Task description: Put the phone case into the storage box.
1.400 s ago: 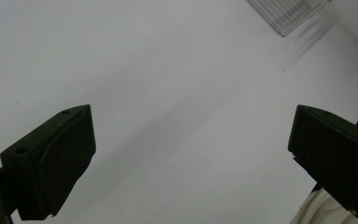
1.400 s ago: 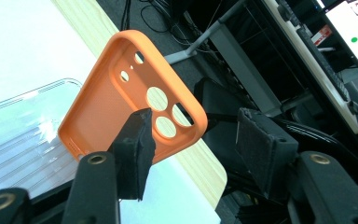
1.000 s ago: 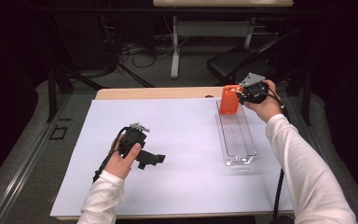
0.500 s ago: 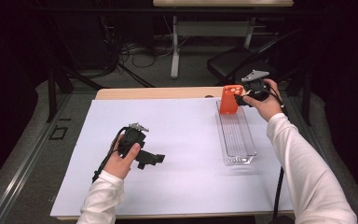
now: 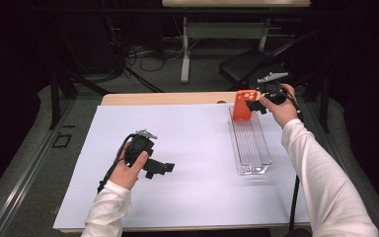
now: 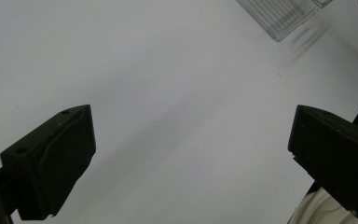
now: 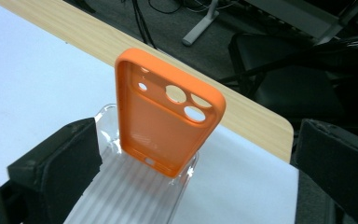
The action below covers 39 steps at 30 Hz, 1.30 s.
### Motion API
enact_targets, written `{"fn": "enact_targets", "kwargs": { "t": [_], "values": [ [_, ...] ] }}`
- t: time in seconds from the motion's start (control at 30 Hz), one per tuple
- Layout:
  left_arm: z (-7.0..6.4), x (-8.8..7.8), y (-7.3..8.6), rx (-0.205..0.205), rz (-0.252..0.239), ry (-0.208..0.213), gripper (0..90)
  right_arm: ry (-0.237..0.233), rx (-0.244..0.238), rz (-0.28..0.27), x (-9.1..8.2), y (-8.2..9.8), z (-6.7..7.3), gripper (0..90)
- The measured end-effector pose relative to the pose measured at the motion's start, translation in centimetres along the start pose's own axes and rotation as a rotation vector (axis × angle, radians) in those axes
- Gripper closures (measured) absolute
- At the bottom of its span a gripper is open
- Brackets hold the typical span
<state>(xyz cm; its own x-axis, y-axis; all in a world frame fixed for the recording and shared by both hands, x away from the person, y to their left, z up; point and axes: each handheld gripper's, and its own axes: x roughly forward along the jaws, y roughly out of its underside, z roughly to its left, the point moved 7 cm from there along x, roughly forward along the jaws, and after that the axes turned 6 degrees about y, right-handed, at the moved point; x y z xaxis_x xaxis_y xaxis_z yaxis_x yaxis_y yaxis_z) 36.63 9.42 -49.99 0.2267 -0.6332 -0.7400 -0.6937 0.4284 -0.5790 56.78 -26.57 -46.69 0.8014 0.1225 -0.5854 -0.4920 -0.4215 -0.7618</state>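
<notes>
An orange phone case (image 5: 242, 105) stands upright at the far end of a clear ribbed tray (image 5: 254, 153), its camera holes at the top. My right gripper (image 5: 254, 105) is just right of it. In the right gripper view the case (image 7: 163, 126) stands between the jaws of that gripper (image 7: 203, 156). Both pads are clear of the case, and the jaws have just been opening. My left gripper (image 5: 165, 169) rests open on the white sheet at the near left. Nothing lies between its jaws (image 6: 191, 158), and a corner of the tray (image 6: 284, 14) shows beyond them.
A large white sheet (image 5: 192, 148) covers the wooden table (image 5: 168, 98), whose far edge is bare. Beyond that edge stand a dark chair (image 5: 246, 66) and desk legs, with cables on the floor. The person's white sleeves come in from the bottom.
The right gripper's jaws have spread apart from the orange case, which stays standing in the tray. Neither hand has shifted.
</notes>
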Motion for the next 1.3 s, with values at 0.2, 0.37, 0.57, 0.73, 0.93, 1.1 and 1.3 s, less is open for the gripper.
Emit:
{"fn": "enact_targets", "kwargs": {
  "t": [0.2, 0.37, 0.57, 0.73, 0.93, 1.1, 1.3],
  "values": [
    [-0.1, -0.1, 0.0, 0.002, -0.006, 0.000, 1.2, -0.036, 0.060, 0.017, -0.2, -0.1, 0.2, 0.0],
    [-0.1, -0.2, 0.0, 0.007, -0.002, 0.001, 1.2, -0.059, 0.118, 0.034, -0.3, -0.3, 0.5, 0.2],
    [-0.1, -0.2, 0.0, 0.007, -0.002, 0.001, 1.2, -0.068, 0.145, 0.049, -0.4, -0.4, 0.8, 0.5],
    [-0.1, -0.3, 0.0, 0.008, -0.006, 0.002, 1.2, -0.069, 0.156, 0.054, -0.5, -0.4, 0.8, 0.6],
    [-0.2, -0.3, 0.0, 0.007, -0.012, 0.000, 1.2, -0.072, 0.168, 0.058, -0.7, -0.4, 0.7, 1.0],
    [-0.2, -0.3, 0.0, 0.010, -0.009, 0.001, 1.2, -0.078, 0.177, 0.059, -1.0, -0.4, 0.8, 2.3],
    [-0.2, -0.4, 0.0, 0.010, -0.010, 0.002, 1.2, -0.094, 0.172, 0.062, -1.7, -0.5, 1.2, 2.4]
  ]
}}
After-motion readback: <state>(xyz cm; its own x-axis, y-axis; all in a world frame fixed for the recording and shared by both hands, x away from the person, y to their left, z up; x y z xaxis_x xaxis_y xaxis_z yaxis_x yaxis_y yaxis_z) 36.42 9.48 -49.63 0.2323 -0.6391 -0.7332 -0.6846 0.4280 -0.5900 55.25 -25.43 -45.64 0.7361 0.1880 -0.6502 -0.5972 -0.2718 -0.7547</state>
